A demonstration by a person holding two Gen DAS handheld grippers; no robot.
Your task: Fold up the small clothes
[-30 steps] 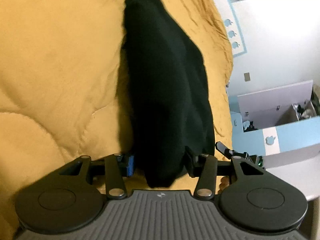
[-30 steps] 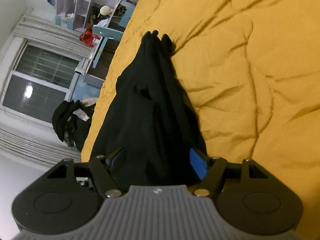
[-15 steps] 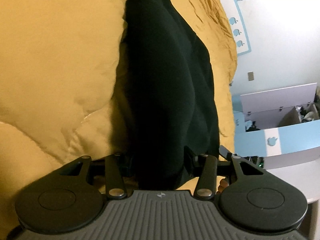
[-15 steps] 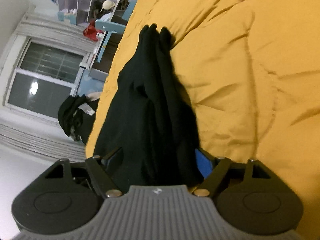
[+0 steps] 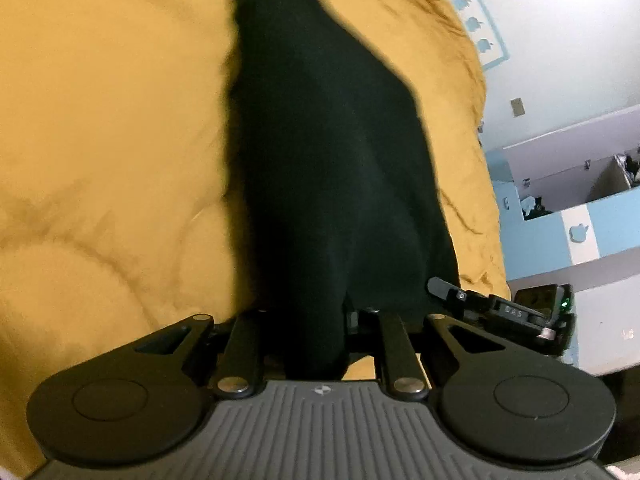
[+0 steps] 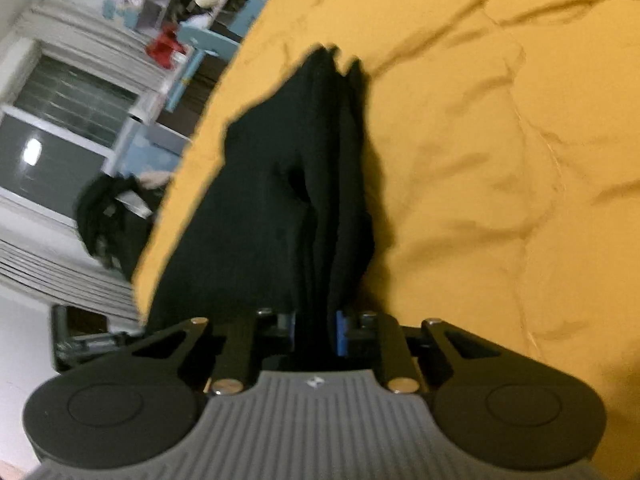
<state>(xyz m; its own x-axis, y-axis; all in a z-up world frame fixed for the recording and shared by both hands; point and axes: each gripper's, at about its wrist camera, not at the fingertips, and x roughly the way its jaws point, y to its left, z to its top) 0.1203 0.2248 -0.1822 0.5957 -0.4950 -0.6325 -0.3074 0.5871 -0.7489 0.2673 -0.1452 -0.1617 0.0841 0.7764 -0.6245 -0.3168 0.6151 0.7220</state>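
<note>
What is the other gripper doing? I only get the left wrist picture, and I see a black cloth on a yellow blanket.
Observer: The right gripper has just closed its jaws on the same black garment, with the cloth pinched between its blue pads.
Operator: Is the cloth flat on that side?
Observer: No, it is bunched into upright folds running away from the right gripper over the yellow quilt.
Operator: Anything beyond the bed over there?
Observer: Yes: a window and a dark heap of clothes beside the bed's edge.
</note>
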